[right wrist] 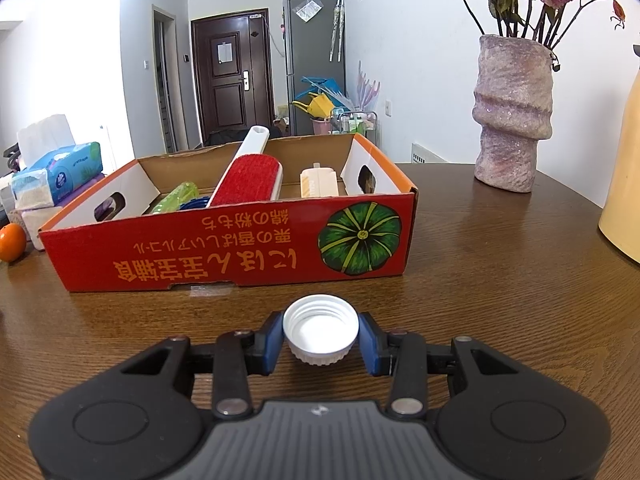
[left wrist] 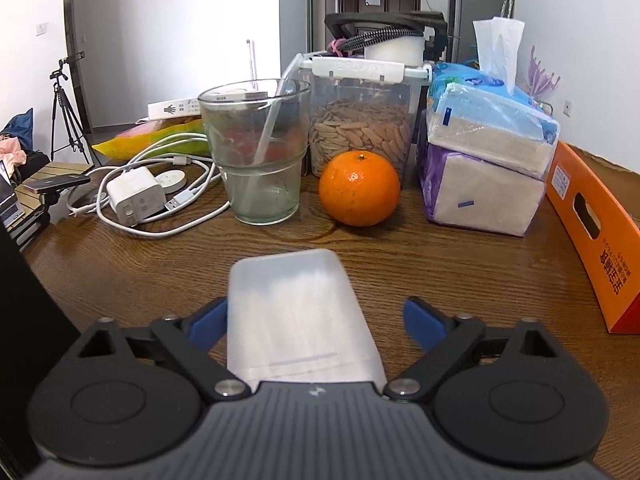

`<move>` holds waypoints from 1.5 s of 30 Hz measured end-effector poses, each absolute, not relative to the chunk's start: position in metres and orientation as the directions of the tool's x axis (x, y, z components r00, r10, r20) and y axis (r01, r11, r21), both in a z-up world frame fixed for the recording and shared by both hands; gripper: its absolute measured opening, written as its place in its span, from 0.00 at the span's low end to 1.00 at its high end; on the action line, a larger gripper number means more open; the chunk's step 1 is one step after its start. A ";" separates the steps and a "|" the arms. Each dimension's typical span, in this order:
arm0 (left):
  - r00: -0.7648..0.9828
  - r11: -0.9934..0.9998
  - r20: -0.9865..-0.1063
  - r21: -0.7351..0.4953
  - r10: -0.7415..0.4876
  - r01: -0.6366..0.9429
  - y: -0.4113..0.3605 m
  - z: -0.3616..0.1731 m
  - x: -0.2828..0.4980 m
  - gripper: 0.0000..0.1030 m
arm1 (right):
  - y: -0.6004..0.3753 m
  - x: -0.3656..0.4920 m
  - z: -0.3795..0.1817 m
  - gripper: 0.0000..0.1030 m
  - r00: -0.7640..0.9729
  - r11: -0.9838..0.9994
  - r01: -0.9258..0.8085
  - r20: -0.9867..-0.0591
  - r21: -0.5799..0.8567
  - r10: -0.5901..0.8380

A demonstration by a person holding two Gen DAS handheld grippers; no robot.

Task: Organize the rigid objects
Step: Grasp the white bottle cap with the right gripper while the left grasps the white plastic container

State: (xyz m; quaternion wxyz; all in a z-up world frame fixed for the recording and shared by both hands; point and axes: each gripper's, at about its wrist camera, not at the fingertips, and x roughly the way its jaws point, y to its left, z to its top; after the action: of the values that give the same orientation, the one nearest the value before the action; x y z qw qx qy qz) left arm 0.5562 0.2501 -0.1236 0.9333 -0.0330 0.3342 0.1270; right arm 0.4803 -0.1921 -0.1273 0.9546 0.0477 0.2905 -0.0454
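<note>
Between the blue pads of the left tool point(left wrist: 318, 326): a frosted white plastic case point(left wrist: 298, 316), lying flat on the wooden table point(left wrist: 460, 264). Left pad touching or nearly touching the case's edge, right pad clearly apart from it, so spread, not pinching. Beyond the case: an orange point(left wrist: 359, 189), a glass tumbler point(left wrist: 256, 152) with a straw, a white charger with cables point(left wrist: 136, 196), a clear container of biscuits point(left wrist: 362, 120), stacked tissue packs point(left wrist: 486, 160).

Ahead of the right tool point(right wrist: 320, 338): pressed onto a white screw cap point(right wrist: 321, 328), open side up, one pad against each side. Further back on the same table, an orange cardboard box point(right wrist: 232, 258) with a pumpkin print, holding a red lint brush point(right wrist: 250, 172), a green piece, a blue piece and a cream-coloured item. To the right, well apart, a pink vase point(right wrist: 514, 116) with dried roses.
</note>
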 end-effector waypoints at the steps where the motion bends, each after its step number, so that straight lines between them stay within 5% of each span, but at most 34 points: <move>1: 0.741 0.966 -0.636 0.027 0.214 -0.257 0.250 -0.125 0.558 0.83 | -0.192 0.480 -0.127 0.38 0.828 0.991 0.114 -0.558 0.064 -0.059; 7: 0.731 0.970 -0.653 0.030 0.200 -0.239 0.249 -0.129 0.562 0.64 | -0.192 0.479 -0.127 0.38 0.832 0.991 0.114 -0.552 0.065 -0.059; 45: 0.808 0.950 -0.523 0.009 0.271 -0.313 0.220 -0.092 0.500 0.64 | -0.199 0.471 -0.117 0.38 0.859 0.985 0.092 -0.512 0.144 -0.005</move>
State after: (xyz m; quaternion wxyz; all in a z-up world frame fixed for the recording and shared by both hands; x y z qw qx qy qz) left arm 0.4998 0.2202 -0.0918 0.9499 -0.0389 0.2693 0.1537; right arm 0.4710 -0.1994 -0.1170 0.9606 0.0820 0.2642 -0.0254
